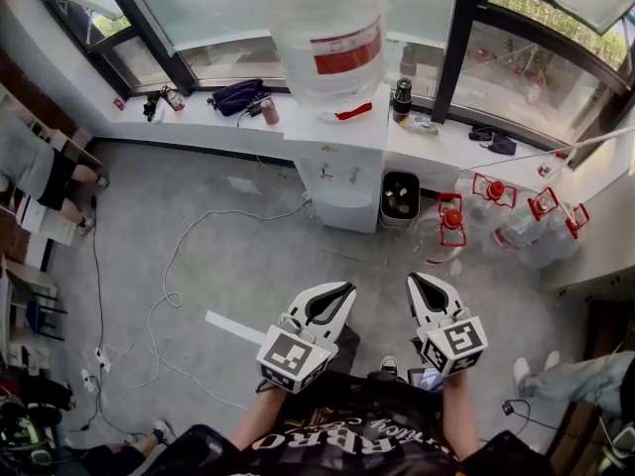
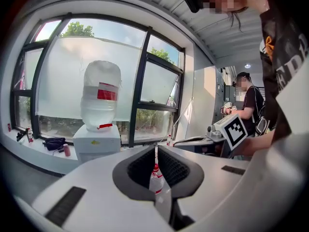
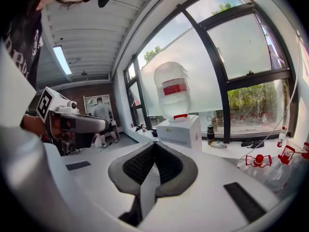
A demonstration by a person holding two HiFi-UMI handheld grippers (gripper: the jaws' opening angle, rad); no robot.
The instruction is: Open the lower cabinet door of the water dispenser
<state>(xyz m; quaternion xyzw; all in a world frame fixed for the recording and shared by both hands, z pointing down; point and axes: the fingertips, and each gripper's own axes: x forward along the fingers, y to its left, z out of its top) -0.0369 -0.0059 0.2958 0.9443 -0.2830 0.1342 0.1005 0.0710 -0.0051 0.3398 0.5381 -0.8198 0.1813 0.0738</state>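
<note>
The white water dispenser (image 1: 342,157) stands against the window ledge, with a large clear bottle (image 1: 322,28) on top. Its lower cabinet door (image 1: 344,206) is closed and faces me. Both grippers hang over the grey floor well short of it, pointing toward it. My left gripper (image 1: 347,288) is shut with nothing in it, and so is my right gripper (image 1: 414,280). The left gripper view shows the dispenser (image 2: 96,141) far off to the left of the closed tips (image 2: 155,148). In the right gripper view the dispenser (image 3: 181,129) stands just beyond the closed tips (image 3: 154,143).
A black bin (image 1: 400,198) stands right of the dispenser. Several spare water bottles with red caps (image 1: 496,221) lie further right. A white cable (image 1: 179,256) trails across the floor at left. A seated person (image 1: 40,177) is at far left, and another person's leg (image 1: 585,375) at right.
</note>
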